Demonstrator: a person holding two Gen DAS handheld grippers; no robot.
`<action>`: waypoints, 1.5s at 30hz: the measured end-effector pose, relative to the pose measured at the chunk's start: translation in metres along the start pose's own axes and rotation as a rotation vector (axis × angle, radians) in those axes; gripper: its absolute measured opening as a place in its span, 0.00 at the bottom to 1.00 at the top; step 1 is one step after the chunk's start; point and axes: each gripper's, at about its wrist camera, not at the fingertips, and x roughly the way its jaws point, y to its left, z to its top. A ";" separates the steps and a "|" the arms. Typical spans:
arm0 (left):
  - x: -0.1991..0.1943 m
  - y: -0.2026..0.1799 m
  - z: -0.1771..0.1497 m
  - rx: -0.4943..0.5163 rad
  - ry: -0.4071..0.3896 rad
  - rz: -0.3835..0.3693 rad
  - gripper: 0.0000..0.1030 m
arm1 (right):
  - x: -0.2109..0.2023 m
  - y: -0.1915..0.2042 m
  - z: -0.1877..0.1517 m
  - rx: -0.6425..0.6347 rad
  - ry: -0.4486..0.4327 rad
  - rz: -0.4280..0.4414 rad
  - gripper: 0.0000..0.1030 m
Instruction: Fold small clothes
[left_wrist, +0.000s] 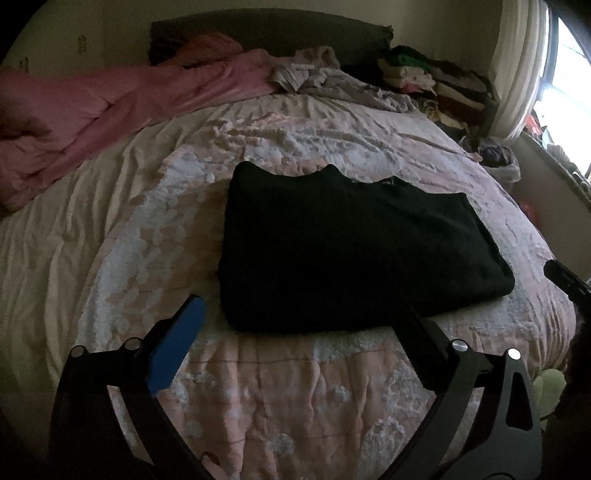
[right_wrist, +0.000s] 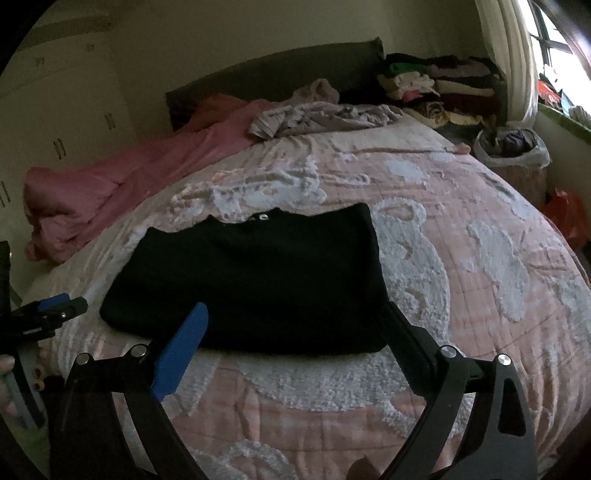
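A black garment (left_wrist: 351, 251) lies folded into a flat rectangle on the pink and white quilt (left_wrist: 295, 387), its neckline at the far edge. My left gripper (left_wrist: 303, 306) hovers open over the garment's near left corner, with nothing between its blue and black fingers. In the right wrist view the same black garment (right_wrist: 251, 280) lies just beyond my right gripper (right_wrist: 294, 308), which is open and empty over its near edge. The left gripper (right_wrist: 70, 304) shows at the left edge of that view, held by a hand (right_wrist: 11, 369). The right gripper's tip (left_wrist: 565, 280) pokes in at the far right.
A pink blanket (right_wrist: 110, 184) is bunched along the bed's far left. A crumpled pale cloth (right_wrist: 317, 116) lies near the dark headboard (right_wrist: 277, 70). Stacked clothes (right_wrist: 443, 85) fill the back right corner. A bag-lined basket (right_wrist: 513, 147) stands beside the bed under the window.
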 end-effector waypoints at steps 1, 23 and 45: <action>-0.002 0.000 0.000 -0.002 -0.003 0.002 0.91 | -0.003 0.003 0.001 -0.005 -0.007 0.004 0.91; -0.028 0.027 0.002 -0.043 -0.055 0.067 0.91 | -0.029 0.076 0.020 -0.128 -0.066 0.096 0.91; -0.023 0.067 0.001 -0.112 -0.056 0.116 0.91 | 0.007 0.141 0.020 -0.233 -0.007 0.171 0.91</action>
